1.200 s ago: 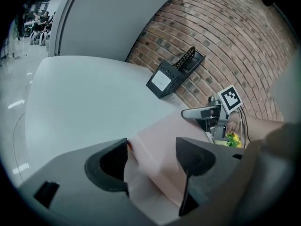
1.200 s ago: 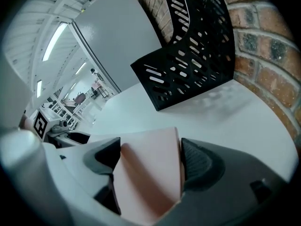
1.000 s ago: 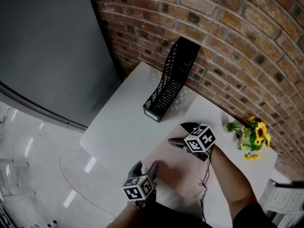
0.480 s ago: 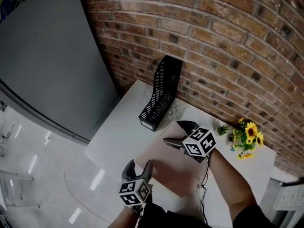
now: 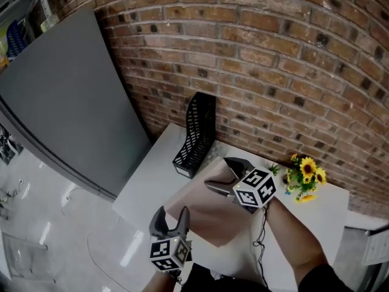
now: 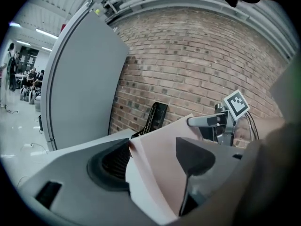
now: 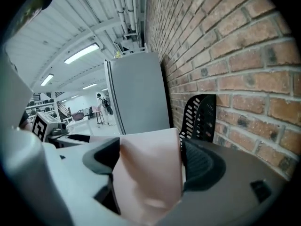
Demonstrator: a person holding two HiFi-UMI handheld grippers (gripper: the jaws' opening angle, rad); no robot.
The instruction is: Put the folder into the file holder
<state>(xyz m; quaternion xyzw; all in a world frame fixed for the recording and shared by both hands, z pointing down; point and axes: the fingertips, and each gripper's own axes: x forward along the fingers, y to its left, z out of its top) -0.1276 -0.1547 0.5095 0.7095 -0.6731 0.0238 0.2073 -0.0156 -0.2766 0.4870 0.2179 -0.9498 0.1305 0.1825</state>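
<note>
A pale pink folder [image 5: 209, 208] hangs tilted above the white table [image 5: 155, 172], held at two ends. My left gripper [image 5: 171, 216] is shut on its near-left corner, and the folder [image 6: 157, 166] fills the space between those jaws. My right gripper [image 5: 223, 175] is shut on the far edge, where the folder [image 7: 148, 173] bows between its pads. The black mesh file holder [image 5: 196, 135] stands upright at the table's back against the brick wall, just beyond the folder's far edge; it also shows as the file holder [image 6: 155, 117] and the file holder [image 7: 200, 117].
The brick wall [image 5: 273, 72] runs close behind the table. A small pot of yellow flowers [image 5: 304, 175] stands at the back right. A large grey panel [image 5: 61, 102] leans at the left, past the table's edge. Glossy floor lies below.
The folder has come up off the table with both grippers on it. It now reaches closer to the file holder. The head view has tipped up.
</note>
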